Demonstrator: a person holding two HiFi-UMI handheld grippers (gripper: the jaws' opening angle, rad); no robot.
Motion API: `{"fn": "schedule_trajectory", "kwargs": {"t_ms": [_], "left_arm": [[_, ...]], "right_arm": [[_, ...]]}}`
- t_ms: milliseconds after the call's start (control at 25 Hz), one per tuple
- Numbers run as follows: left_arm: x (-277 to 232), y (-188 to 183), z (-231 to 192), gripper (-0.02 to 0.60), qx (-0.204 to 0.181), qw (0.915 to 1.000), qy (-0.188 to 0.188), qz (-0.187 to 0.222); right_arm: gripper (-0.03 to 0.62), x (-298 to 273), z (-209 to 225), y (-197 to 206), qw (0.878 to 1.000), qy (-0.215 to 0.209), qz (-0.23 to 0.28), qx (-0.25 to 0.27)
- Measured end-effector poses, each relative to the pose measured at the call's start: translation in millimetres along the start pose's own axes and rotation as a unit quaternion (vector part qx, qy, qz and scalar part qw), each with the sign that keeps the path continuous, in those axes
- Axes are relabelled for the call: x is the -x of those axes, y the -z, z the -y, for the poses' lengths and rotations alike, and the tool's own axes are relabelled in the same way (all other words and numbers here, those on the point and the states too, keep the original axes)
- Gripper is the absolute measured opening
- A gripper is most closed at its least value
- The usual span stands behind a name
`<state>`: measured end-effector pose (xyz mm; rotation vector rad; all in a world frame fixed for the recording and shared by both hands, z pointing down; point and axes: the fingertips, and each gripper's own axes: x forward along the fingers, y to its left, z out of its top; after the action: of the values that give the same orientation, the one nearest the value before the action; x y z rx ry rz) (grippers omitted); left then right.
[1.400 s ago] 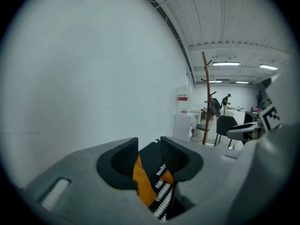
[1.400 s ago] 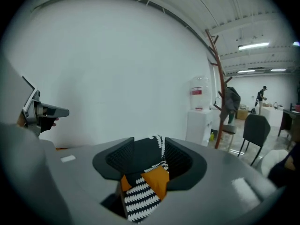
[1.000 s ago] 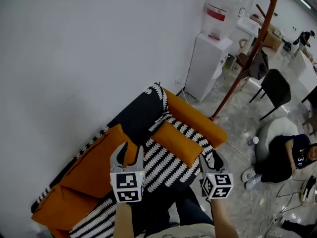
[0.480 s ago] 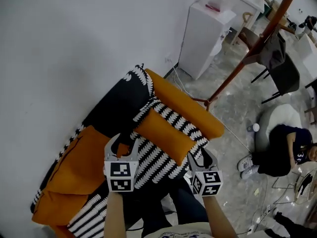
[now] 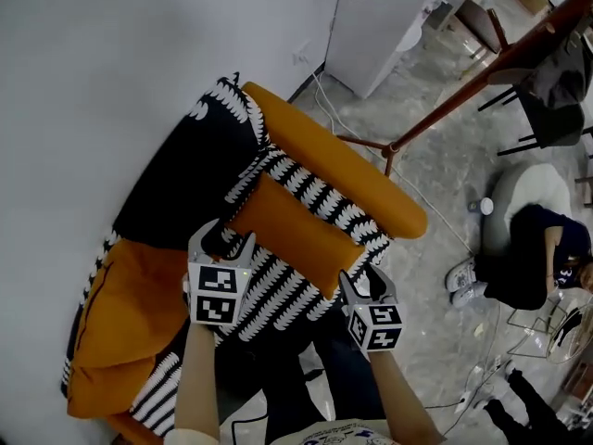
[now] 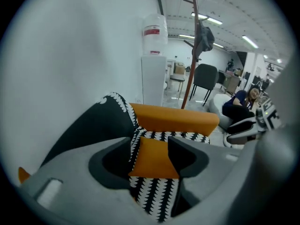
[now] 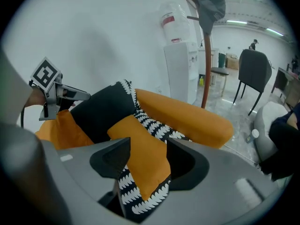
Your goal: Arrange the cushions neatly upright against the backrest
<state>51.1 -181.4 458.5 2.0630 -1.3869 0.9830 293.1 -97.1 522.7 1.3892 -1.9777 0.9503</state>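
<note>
My left tool (image 5: 223, 240) and right tool (image 5: 362, 280) hang over the front edge of the sofa seat (image 5: 276, 293). Both have wide jaws that have just been opening, with nothing gripped. Beyond them the orange cushion (image 5: 296, 233) lies flat mid-seat, apparently untouched. Farthest is the black backrest (image 5: 176, 170). If I pinch only a loose corner, the cushion could sag or topple rather than stand.

Matt orange cloth cushion (image 5: 296, 235); patterned woven sofa cover (image 5: 278, 297); glossy stone floor (image 5: 445, 185).
</note>
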Motion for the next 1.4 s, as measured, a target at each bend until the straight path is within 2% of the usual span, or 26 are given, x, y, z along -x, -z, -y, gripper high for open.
{"fn": "schedule_trajectory", "kwargs": {"t_ms": [400,520,760,920,1160,1400], "left_arm": [[-111.2,58.7,1.1,0.267,-0.017,0.9940,0.057,-0.092],[-136.2,70.0,0.8,0.281,-0.028,0.9879,0.082,-0.129],[-170.9,94.3,-4.7,0.328,-0.037,0.9740,0.120,-0.188],[-182.8,105.3,-0.5,0.328,-0.027,0.9662,0.162,-0.199],[-195.7,122.3,6.6,0.318,-0.003,0.9567,0.206,-0.206],[-200.3,128.2,10.0,0.279,0.006,0.9498,0.223,-0.219]], "right_arm": [[0.264,-62.5,29.0,67.0,0.997,0.022,-0.070,-0.037],[0.269,-74.3,33.3,71.6,0.995,0.019,-0.087,-0.050],[0.330,-93.7,35.4,91.9,0.989,0.015,-0.119,-0.084],[0.353,-96.7,36.9,97.9,0.985,-0.002,-0.117,-0.124],[0.337,-103.8,36.1,107.4,0.985,-0.012,-0.119,-0.121],[0.271,-112.7,29.7,108.6,0.985,-0.013,-0.138,-0.103]]}}
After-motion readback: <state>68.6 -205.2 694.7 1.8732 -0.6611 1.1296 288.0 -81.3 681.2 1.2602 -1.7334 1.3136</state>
